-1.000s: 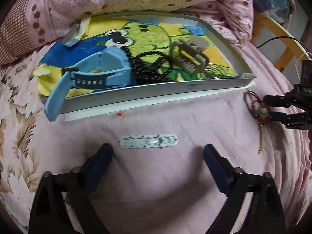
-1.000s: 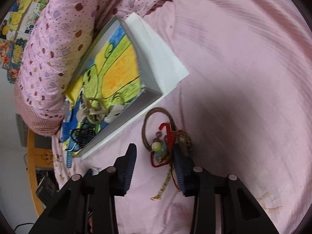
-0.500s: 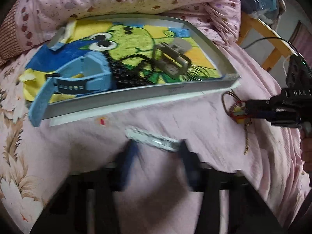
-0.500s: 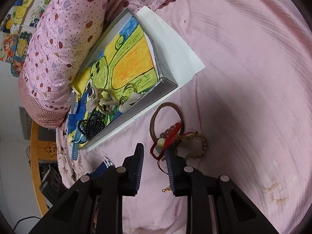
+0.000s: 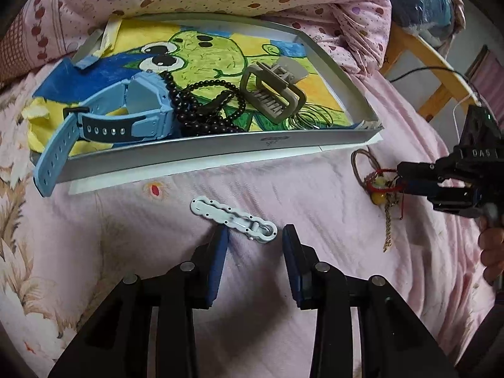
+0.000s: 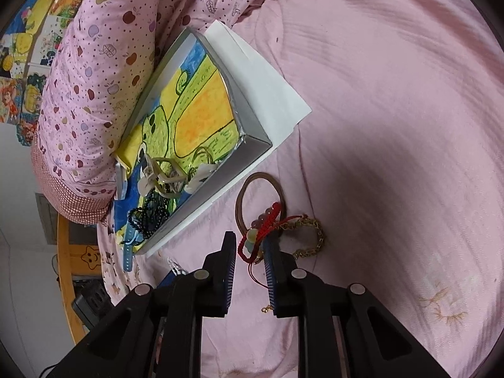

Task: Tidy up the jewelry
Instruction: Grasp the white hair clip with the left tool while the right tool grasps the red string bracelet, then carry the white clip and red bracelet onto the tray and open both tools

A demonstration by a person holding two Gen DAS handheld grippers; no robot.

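**Both grippers closing in on loose pieces**

Narrowed since a second ago, the left gripper (image 5: 255, 236) has its jaws still parted, straddling the near end of the white hair clip (image 5: 233, 215), whose long axis runs slantwise across the gap, up and to the left. Over on the right, the right gripper (image 6: 250, 245) has its jaws drawn close around the red cord bracelet (image 6: 261, 236) (whether it truly pinches, I cannot tell). Beyond both lies the grey tray (image 5: 220, 149), holding the blue watch (image 5: 126, 116), black beads (image 5: 201, 107) and claw clip (image 5: 272, 94)
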